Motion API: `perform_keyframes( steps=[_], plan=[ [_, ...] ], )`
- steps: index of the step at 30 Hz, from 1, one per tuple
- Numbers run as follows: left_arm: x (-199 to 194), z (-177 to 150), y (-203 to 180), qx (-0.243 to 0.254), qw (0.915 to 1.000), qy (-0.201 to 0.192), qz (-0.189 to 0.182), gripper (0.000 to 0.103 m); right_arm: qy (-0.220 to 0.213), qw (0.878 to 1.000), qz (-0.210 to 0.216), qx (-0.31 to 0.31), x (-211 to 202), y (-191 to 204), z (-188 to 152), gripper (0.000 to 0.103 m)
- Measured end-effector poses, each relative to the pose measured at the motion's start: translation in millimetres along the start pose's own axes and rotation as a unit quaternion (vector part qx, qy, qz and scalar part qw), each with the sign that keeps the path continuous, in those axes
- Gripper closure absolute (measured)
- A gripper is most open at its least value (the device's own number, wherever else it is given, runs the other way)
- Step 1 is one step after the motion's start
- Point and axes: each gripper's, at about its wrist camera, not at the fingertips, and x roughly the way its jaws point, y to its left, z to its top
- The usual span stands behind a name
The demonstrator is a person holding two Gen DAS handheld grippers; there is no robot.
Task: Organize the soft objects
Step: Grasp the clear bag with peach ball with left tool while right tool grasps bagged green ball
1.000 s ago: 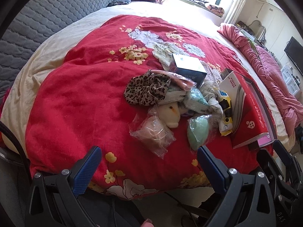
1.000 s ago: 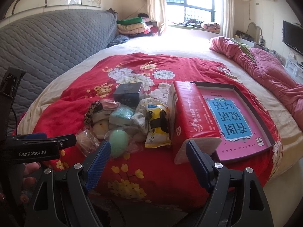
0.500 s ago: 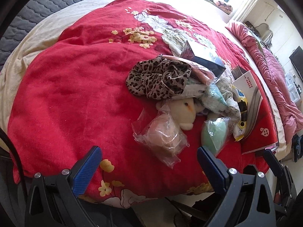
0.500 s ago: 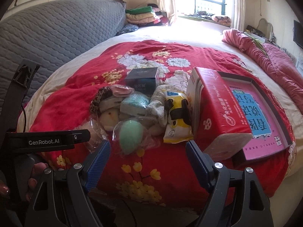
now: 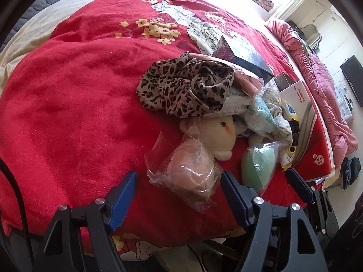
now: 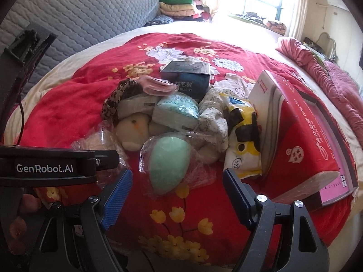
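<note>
A pile of soft things lies on the red floral blanket (image 5: 68,113). A pink sponge in a clear bag (image 5: 190,172) lies right in front of my open left gripper (image 5: 179,181), partly between its fingers. A green egg-shaped sponge in a bag (image 6: 168,163) lies just ahead of my open right gripper (image 6: 177,181); it also shows in the left wrist view (image 5: 258,165). Behind them lie a cream plush toy (image 5: 217,133), a leopard-print cloth (image 5: 186,88), a teal packet (image 6: 177,108) and a floral white cloth (image 6: 215,115).
A dark box (image 6: 188,77) stands behind the pile. A red tissue pack (image 6: 301,140) leans on a pink-lidded box (image 6: 340,158) at the right. A yellow snack bag (image 6: 242,136) lies beside it. A grey quilted headboard (image 6: 79,13) is at the left.
Both grippers have moved forward and down toward the pile. The left one has closed in on the pink bagged sponge, the right on the green one. Both stay open.
</note>
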Motion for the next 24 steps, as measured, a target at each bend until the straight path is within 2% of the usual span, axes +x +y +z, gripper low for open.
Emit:
perform_keyframes(
  steps=[5, 6, 8, 12, 24],
  plan=[
    [3, -1, 2, -0.002, 0.9998, 0.004, -0.022, 0.044, -0.009, 1.0, -0.017, -0.003, 15, 6, 4, 0.023],
    [4, -1, 2, -0.001, 0.9997, 0.004, -0.025, 0.046, -0.011, 1.0, -0.018, -0.002, 17, 6, 5, 0.033],
    [5, -2, 3, -0.002, 0.9996, 0.004, -0.028, 0.048, -0.006, 1.0, -0.009, 0.001, 21, 3, 5, 0.043],
    [3, -2, 5, -0.003, 0.9994, 0.003, -0.033, 0.051, -0.01, 1.0, 0.005, 0.008, 20, -3, 5, 0.052],
    [-24, -11, -5, 0.027, 0.9989, -0.027, -0.028, 0.054, -0.046, 0.997, 0.051, 0.032, -17, -24, 10, 0.055]
  ],
)
